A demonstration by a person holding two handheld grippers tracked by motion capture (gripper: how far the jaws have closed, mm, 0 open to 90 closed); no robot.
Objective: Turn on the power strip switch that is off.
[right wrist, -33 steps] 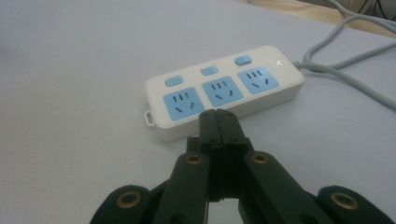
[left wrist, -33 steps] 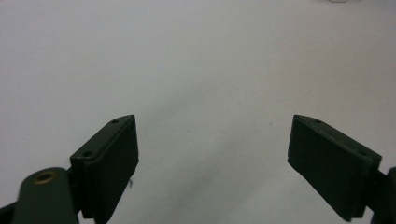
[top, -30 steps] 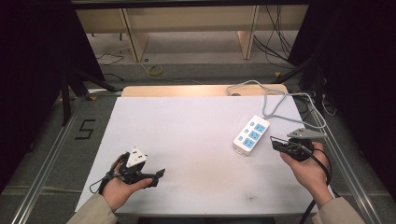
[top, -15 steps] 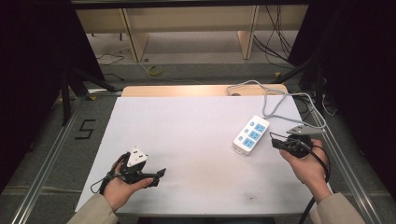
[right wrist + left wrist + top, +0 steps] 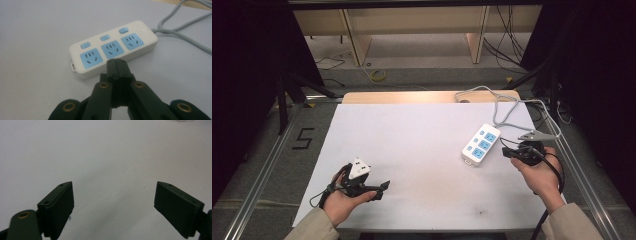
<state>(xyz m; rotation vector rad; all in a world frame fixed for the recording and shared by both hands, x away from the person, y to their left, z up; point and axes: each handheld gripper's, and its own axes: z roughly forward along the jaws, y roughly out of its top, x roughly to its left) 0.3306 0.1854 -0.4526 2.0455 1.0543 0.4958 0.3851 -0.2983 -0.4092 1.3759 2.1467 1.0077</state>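
Observation:
A white power strip (image 5: 481,144) with three blue sockets and three blue switches lies at the right of the white table top (image 5: 412,135). My right gripper (image 5: 508,152) sits just right of the strip with its jaws shut and nothing between them. In the right gripper view its closed tips (image 5: 116,62) point at the strip (image 5: 112,48) from a short way off, without touching. My left gripper (image 5: 381,190) rests at the table's front left with its jaws open. In the left gripper view the jaws (image 5: 113,186) stand wide over bare table. A white block (image 5: 358,168) sits on the left gripper's body.
The strip's grey cable (image 5: 512,107) loops across the back right corner and off the table. A wooden edge (image 5: 412,96) borders the far side. Metal rails (image 5: 584,170) run along both sides. A "5" (image 5: 303,138) is marked on the floor at the left.
The right hand has turned slightly beside the power strip, with its jaws staying shut. The left hand and the strip have not moved.

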